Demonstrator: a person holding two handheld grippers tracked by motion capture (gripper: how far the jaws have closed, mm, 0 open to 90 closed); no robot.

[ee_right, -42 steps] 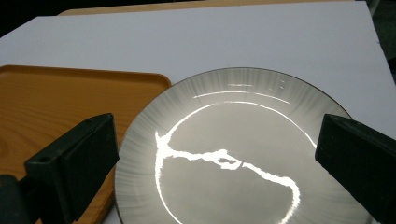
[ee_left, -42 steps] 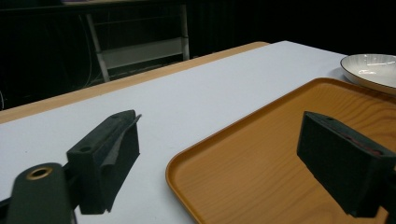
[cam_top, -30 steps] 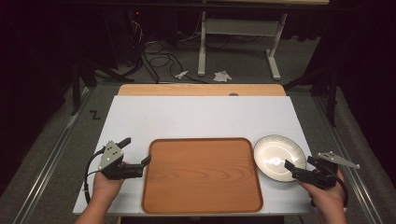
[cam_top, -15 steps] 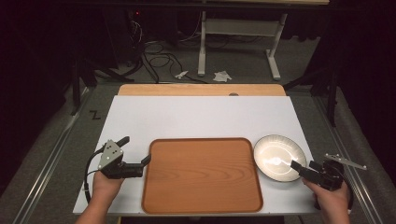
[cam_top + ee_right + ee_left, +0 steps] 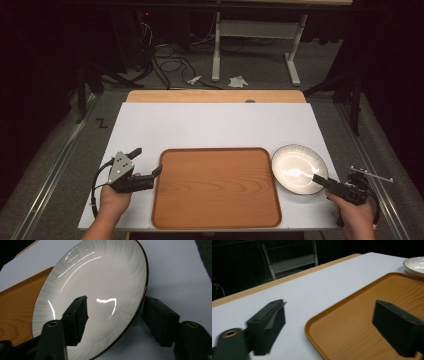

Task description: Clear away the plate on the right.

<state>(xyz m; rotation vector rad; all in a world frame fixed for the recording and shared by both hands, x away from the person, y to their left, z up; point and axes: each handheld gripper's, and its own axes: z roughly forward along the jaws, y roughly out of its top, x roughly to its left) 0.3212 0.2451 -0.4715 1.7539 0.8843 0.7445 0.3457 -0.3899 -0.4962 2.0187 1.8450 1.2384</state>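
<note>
Two Grippers Astride Rims, Neither Clamped

Left gripper [image 5: 148, 160] stands released, its jaws straddling the tray [image 5: 215, 187] at the 9 o'clock rim without pressing. Right gripper [image 5: 319, 178] has just been closing; its jaws bracket the plate [image 5: 295, 167] at the 4 o'clock rim, gaps remaining. The plate sits on the table [image 5: 210, 125], at 3 o'clock of the tray.

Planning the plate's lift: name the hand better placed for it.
Right: the right gripper straddles the rim of the plate, jaws just closing; the left gripper sits beyond the tray.
</note>
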